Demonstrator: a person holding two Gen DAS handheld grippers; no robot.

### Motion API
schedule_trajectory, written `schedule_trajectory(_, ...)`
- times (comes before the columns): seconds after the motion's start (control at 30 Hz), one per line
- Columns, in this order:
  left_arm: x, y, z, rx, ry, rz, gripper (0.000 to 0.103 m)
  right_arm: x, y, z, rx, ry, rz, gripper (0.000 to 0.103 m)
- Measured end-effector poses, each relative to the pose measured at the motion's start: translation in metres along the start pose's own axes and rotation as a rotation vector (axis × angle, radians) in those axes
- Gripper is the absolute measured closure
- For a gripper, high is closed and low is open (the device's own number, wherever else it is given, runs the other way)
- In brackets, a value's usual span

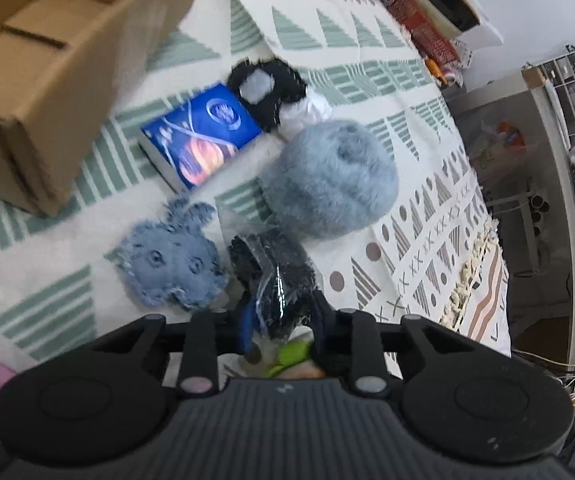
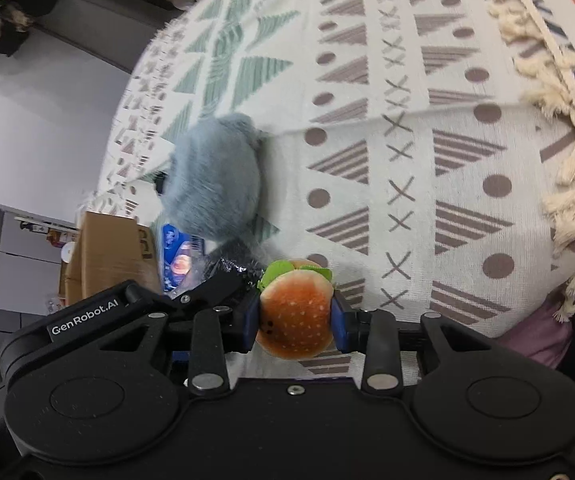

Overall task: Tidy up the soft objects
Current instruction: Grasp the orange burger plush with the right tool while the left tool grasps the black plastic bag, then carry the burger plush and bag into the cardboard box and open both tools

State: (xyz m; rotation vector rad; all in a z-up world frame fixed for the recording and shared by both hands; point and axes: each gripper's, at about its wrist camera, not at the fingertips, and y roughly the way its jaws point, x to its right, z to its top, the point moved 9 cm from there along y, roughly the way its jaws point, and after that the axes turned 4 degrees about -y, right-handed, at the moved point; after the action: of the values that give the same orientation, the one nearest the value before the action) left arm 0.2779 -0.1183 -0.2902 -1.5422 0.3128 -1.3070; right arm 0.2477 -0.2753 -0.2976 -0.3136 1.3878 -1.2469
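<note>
In the left wrist view my left gripper [image 1: 281, 314] is shut on a black soft item wrapped in clear plastic [image 1: 275, 276], low on the patterned cloth [image 1: 407, 200]. In the right wrist view my right gripper [image 2: 295, 318] is shut on a small burger plush [image 2: 295, 316], its blue pads [image 2: 249, 320] pressing both sides of the bun. A big grey-blue fluffy plush [image 1: 329, 178] [image 2: 213, 178] lies just beyond both grippers. A blue fuzzy animal-face plush [image 1: 171, 262] lies left of the wrapped item. A black fuzzy piece with a grey patch [image 1: 265, 88] lies farther back.
An open cardboard box [image 1: 47, 60] [image 2: 107, 248] stands at the far left of the cloth. A blue box printed with planets [image 1: 203, 136] lies beside it, next to crumpled white plastic [image 1: 307, 110]. The cloth's tasselled edge [image 2: 559, 152] runs along the right. Cluttered shelves [image 1: 567, 80] stand beyond.
</note>
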Motion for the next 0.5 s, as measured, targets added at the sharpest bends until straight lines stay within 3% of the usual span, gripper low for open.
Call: schedule_trajectory(0.5, -0.007, -0.075, 0.004, 0.147, 0.075, -0.004, 0.079, -0.03, -0.039, 0.0, 0.153, -0.122, 0.097, 0.068)
